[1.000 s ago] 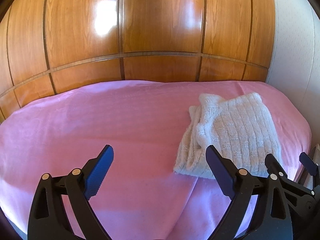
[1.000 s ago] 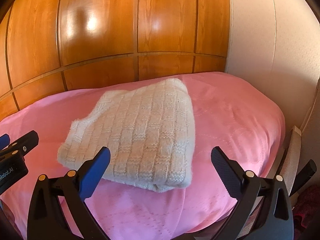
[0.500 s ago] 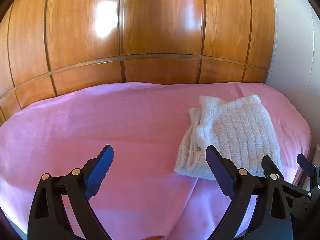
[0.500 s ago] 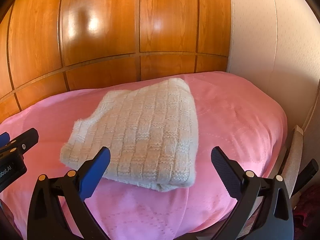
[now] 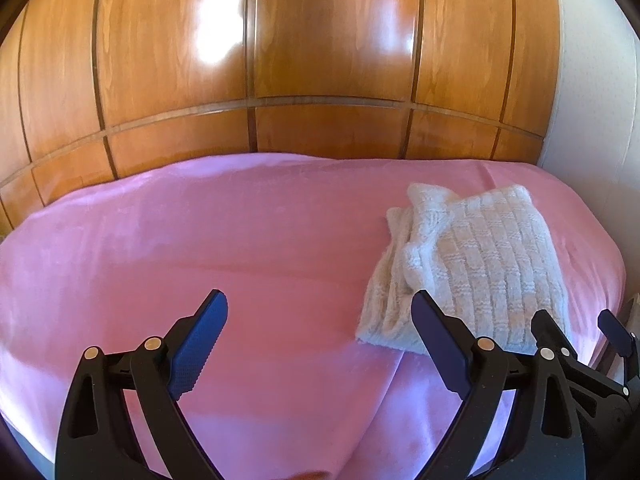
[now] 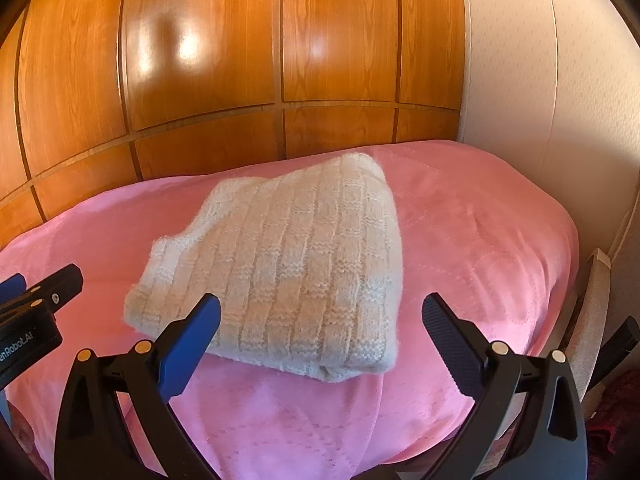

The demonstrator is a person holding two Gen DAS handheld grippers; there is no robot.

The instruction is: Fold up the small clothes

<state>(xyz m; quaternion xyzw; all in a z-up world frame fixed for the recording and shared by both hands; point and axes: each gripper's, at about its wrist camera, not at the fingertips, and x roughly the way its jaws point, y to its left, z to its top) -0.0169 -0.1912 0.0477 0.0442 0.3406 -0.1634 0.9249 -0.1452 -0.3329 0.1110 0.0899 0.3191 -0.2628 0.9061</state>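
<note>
A cream knitted sweater (image 5: 476, 264) lies folded into a thick rectangle on the pink bed cover (image 5: 224, 240), at the right in the left wrist view. The same sweater (image 6: 296, 264) fills the middle of the right wrist view. My left gripper (image 5: 320, 308) hangs open over bare cover, left of the sweater, holding nothing. Open as well, my right gripper (image 6: 320, 312) hovers just in front of the sweater's near edge, empty. The right gripper (image 5: 576, 326) shows at the far right of the left wrist view, and the left gripper's fingers (image 6: 60, 284) at the left edge of the right wrist view.
A glossy wooden panelled headboard (image 5: 320, 60) rises behind the bed. A pale wall (image 6: 540, 80) stands on the right. The bed's right edge (image 6: 560, 280) drops to a gap with a beige object (image 6: 592, 300) beside it.
Both grippers have drawn back slightly from the bed, so the sweater sits a little lower and farther in each view. The sweater itself has not moved.
</note>
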